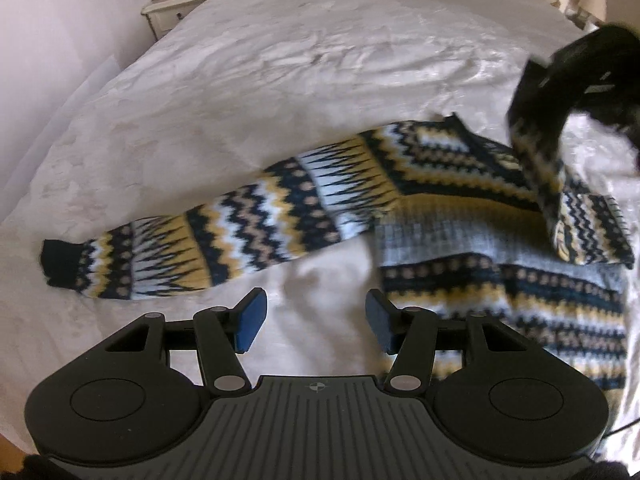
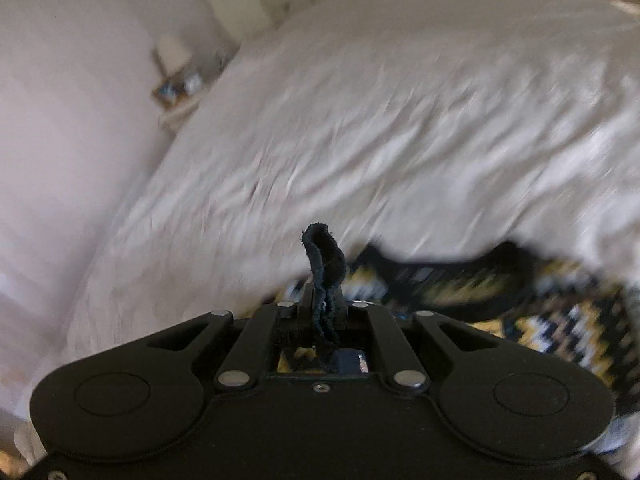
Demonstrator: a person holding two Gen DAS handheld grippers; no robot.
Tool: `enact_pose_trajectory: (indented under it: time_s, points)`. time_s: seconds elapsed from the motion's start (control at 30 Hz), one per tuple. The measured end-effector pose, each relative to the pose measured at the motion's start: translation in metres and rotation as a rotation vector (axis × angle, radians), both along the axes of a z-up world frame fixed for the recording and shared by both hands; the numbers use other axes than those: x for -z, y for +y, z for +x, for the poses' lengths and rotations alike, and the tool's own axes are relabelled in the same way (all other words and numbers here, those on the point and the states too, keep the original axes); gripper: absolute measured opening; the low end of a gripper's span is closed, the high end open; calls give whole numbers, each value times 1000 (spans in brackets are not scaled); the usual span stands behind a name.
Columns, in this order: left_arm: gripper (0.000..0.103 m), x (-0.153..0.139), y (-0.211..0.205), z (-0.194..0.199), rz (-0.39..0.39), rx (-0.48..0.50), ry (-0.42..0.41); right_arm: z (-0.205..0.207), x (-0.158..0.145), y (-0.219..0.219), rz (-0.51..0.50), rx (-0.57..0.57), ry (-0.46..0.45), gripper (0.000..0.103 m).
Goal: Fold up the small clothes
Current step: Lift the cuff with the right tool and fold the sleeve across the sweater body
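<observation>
left wrist view, left hand-held gripper (image 1: 316, 322) open above bed (image 1: 240, 80), sweater (image 1: 460, 208) just beyond, right hand-held gripper (image 2: 322, 300) clamping its sleeve

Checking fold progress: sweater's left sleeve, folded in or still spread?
Spread. The left sleeve lies stretched out flat on the bed, its dark cuff away from the body.

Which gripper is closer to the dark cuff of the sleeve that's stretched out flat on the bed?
Left. The left gripper, open and empty, hovers just short of that sleeve, its cuff off to its left. The right gripper is across the sweater, lifting the other sleeve.
</observation>
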State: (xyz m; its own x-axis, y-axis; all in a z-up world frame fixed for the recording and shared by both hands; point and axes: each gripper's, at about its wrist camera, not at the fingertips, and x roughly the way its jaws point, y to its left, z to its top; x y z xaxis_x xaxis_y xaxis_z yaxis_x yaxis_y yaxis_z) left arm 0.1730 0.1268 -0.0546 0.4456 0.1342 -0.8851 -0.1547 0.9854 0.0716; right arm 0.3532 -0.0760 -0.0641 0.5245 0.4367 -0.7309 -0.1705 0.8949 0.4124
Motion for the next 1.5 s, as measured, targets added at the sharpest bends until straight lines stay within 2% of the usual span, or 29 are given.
enact_pose_trajectory:
  time_s: [0.1,0.27,0.33,0.43,0.53,0.67,0.8,0.93,1.03,1.07,1.13,1.17,1.33,1.5]
  points:
    - [54,2,18,-2,7,-16,9,-6,29,34,-13,-29,53,10]
    - [54,8,33,0,16,-21,25,-19,48,72,-24,-53,96,12]
    - [54,9,33,2,16,-19,26,-21,54,82,-28,-76,106,23]
    - [54,10,27,8,6,-10,23,-22,63,87,18,-106,108,30]
    - [54,11,18,17,-7,4,13,-26,54,73,63,-118,93,32]
    - [54,13,-3,39,-35,34,-20,-28,36,25,93,-60,64,38]
    - [54,20,-30,69,-81,73,-63,-29,26,-47,27,47,58,40]
    - [54,40,-56,99,-203,111,-62,-27,27,-114,-78,147,60,52]
    - [54,63,-75,117,-281,133,-39,-25,33,-159,-141,210,66,54]
    - [54,70,-82,121,-282,151,-32,-25,36,-172,-155,226,68,57]
    - [54,85,-96,126,-261,188,0,-23,43,-197,-174,253,76,71]
    - [54,94,-102,128,-246,199,17,-22,48,-207,-180,260,78,73]
    - [55,130,-115,127,-188,210,82,-8,71,-237,-189,239,109,74]
    - [61,143,-110,126,-210,217,56,14,97,-253,-116,220,150,74]
